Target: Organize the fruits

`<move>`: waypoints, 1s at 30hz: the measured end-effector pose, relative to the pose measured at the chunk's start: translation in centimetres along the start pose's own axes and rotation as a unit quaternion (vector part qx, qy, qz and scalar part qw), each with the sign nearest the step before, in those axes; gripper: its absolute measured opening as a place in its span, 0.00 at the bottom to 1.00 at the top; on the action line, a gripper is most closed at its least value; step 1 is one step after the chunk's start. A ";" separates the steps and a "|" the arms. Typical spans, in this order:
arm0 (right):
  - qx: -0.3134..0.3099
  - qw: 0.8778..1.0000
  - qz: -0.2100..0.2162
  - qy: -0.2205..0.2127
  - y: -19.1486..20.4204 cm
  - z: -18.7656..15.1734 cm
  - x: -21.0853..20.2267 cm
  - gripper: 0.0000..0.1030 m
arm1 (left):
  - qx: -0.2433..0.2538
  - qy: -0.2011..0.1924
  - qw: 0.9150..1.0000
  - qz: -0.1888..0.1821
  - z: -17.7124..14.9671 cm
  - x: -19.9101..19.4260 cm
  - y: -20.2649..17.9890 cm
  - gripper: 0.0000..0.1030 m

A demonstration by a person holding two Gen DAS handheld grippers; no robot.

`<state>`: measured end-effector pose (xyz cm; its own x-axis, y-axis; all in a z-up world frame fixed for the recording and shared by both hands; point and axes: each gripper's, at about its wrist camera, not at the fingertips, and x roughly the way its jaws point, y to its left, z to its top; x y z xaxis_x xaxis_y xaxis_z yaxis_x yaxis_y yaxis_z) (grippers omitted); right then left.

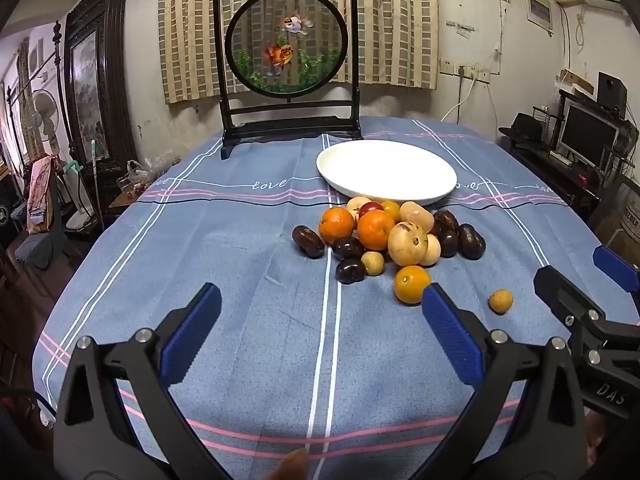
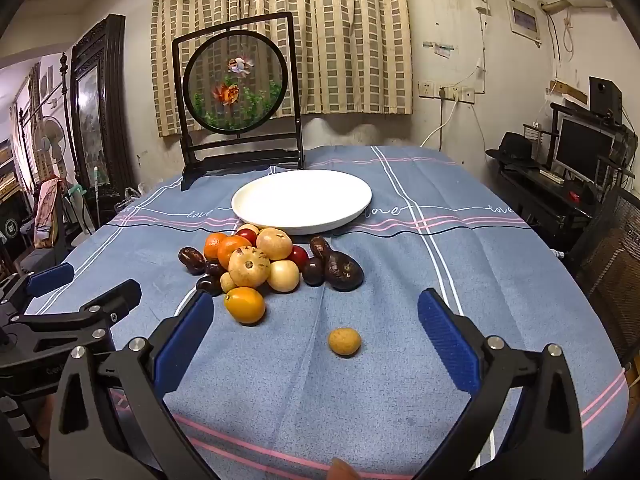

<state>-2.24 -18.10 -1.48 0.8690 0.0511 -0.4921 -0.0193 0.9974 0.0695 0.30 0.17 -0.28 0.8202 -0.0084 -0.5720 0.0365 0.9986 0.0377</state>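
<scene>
A pile of fruit (image 1: 384, 236) lies on the blue tablecloth just in front of an empty white plate (image 1: 386, 170): oranges, tan round fruits, dark brown fruits and small red ones. One orange fruit (image 1: 412, 284) sits at the pile's near edge, and a small tan fruit (image 1: 501, 301) lies apart to the right. In the right wrist view the pile (image 2: 268, 264), plate (image 2: 302, 200) and lone tan fruit (image 2: 345, 342) show again. My left gripper (image 1: 320, 336) is open and empty, short of the pile. My right gripper (image 2: 314, 340) is open and empty, with the lone tan fruit between its fingers' line.
A black-framed round goldfish screen (image 1: 286, 44) stands at the table's far edge behind the plate. The table drops off at left and right. A desk with a monitor (image 2: 584, 152) stands at the right, furniture and a fan at the left.
</scene>
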 end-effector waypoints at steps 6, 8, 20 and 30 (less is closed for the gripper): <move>0.000 1.000 0.000 0.000 0.1 -0.2 0.2 0.99 | -0.002 0.002 1.000 0.000 -0.5 0.8 0.0 0.98; 0.000 1.000 0.000 0.000 0.1 -0.2 0.2 0.99 | -0.003 0.004 1.000 0.000 -0.6 0.5 0.0 0.98; 0.000 1.000 0.001 -0.001 0.0 -0.1 0.2 0.99 | -0.003 0.005 1.000 0.000 -0.5 0.4 0.0 0.98; 0.001 1.000 0.000 -0.003 0.0 -0.1 -0.3 0.99 | -0.003 0.005 1.000 0.000 -0.6 0.5 0.0 0.98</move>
<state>-2.57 -18.07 -1.44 0.8717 0.0499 -0.4874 -0.0178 0.9974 0.0704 0.36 0.16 -1.00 0.8145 -0.0083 -0.5801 0.0330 0.9989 0.0319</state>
